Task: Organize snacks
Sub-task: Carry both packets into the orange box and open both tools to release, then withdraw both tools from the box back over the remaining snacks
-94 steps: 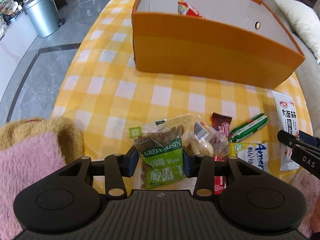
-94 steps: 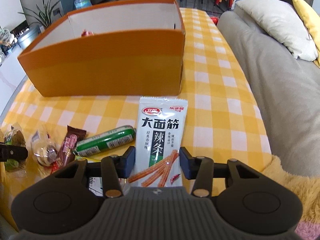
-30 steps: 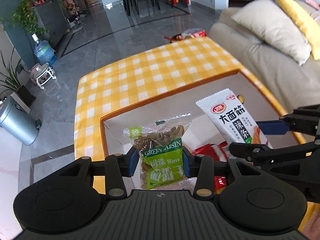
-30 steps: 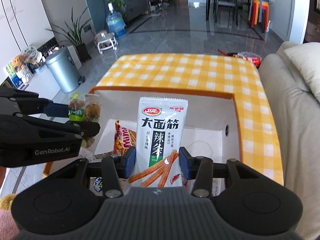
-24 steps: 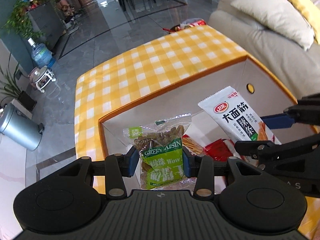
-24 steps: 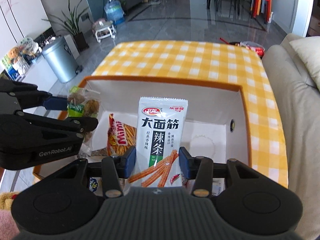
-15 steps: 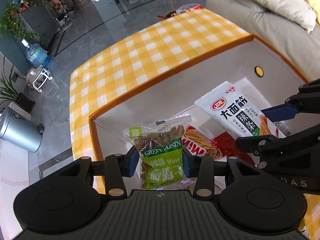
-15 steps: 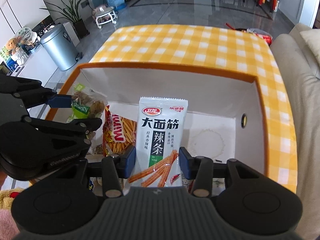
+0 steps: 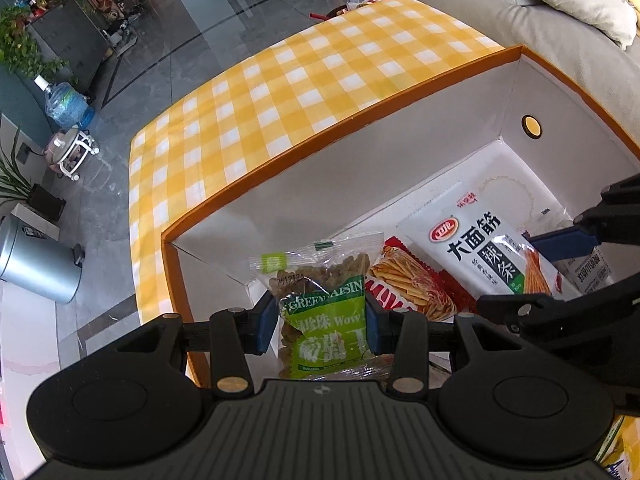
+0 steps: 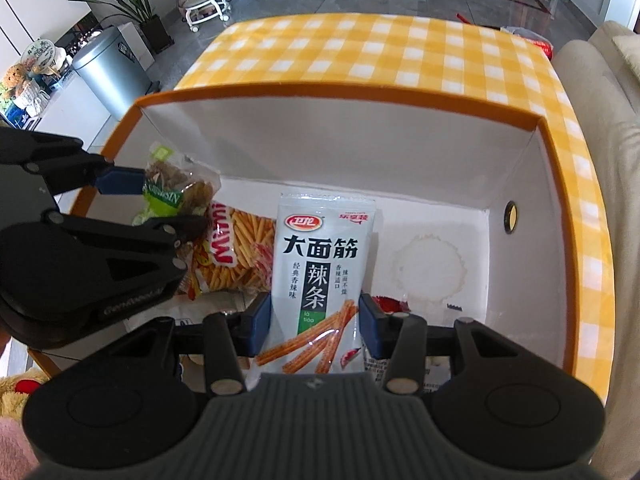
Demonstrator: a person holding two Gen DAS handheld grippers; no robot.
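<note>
Left gripper (image 9: 322,322) is clamped on a clear raisin bag (image 9: 324,300), its blue pads pressing both sides of a green label that reads "GREEN RAISIN" and "Wow!", with the digits 251212 stamped on the clear film above. Right gripper (image 10: 314,330) is clamped the same way on a white spicy-strip packet (image 10: 322,276), printed with large Chinese characters 大面筋 and 辣条, a small "là tiáo" line, a red oval logo at the top and pictured orange sticks at the bottom.

Both packets hang over the open orange box (image 10: 400,96), whose inside walls and floor are white. Below and between the two grippers, on the box floor, lies a red-and-yellow bag of thin sticks (image 10: 236,252) with "Mimi" in white-edged letters; part of it is covered by the left gripper's fingers in the right wrist view. More wrappers lie under the right gripper, mostly hidden; their print is too small to read. Ahead and to the right of the right gripper, the box floor carries a faint round scalloped mark (image 10: 430,268), and the right wall has a small round hole (image 10: 510,216).

Beyond the box stretches a yellow-and-white checked tablecloth (image 9: 288,84). Off to the left of the left gripper stands a grey metal bin (image 9: 36,260) on the tiled floor, with a water bottle (image 9: 66,106) farther back. A beige sofa (image 9: 500,4) borders the table on the right.
</note>
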